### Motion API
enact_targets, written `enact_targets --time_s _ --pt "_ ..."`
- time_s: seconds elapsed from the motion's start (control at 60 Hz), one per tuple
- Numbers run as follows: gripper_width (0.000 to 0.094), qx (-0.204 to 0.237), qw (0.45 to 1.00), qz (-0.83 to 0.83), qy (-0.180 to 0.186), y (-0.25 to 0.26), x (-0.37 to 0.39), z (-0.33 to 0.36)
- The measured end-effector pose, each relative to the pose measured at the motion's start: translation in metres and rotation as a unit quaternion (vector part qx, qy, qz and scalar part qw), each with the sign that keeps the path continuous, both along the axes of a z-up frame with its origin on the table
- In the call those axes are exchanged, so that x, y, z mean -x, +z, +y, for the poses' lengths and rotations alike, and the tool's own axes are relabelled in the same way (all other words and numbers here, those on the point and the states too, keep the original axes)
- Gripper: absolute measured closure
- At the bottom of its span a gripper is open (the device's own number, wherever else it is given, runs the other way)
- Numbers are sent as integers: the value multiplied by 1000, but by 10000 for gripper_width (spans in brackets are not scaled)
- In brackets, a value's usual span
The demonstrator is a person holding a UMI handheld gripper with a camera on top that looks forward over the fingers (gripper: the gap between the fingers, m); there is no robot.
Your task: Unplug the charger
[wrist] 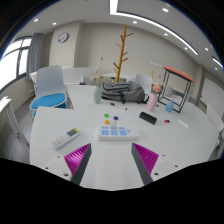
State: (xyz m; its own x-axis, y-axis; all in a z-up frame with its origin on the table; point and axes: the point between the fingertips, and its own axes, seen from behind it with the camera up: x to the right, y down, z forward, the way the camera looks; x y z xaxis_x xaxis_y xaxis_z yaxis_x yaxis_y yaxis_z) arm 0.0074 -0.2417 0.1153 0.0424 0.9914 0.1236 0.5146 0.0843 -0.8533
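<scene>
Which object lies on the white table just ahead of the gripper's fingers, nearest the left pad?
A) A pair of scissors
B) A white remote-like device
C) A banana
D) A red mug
B: a white remote-like device lies on the table just ahead of the open gripper, toward its left finger; nothing is between the fingers.

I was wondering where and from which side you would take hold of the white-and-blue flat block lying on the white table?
Probably across its narrower depth, coming from above: the white-and-blue flat block lies low on the white table, wider than deep, just ahead of the open fingers.
</scene>
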Motion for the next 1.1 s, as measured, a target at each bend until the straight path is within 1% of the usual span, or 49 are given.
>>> enact_targets --time_s 0.133,0.283,0.417,0.617,0.733,0.917,0.95,0.983,1.0,1.017,1.033,1.05,1.067,1.083,1.1 --pt "82 1 1000 18 14 -13 40 11" --pt "83 23 999 35 15 -30 94 20" --pt "83 46 998 33 18 -57 144 24" --pt "82 52 998 24 28 -96 205 28" --pt "81 59 998 18 35 -111 231 26" --pt "85 65 997 15 41 -120 254 24" --pt "101 71 997 14 42 -122 258 23" --pt "143 74 996 14 40 -123 260 23" --pt "186 73 996 14 40 -123 261 24" --pt "253 71 997 13 40 -124 262 25" --pt "356 70 997 13 41 -125 263 25" --pt "551 69 997 12 43 -126 264 25" --pt "751 66 997 11 36 -127 264 29" --pt "746 68 997 13 32 -126 265 29" --pt "775 76 997 11 30 -126 265 28"
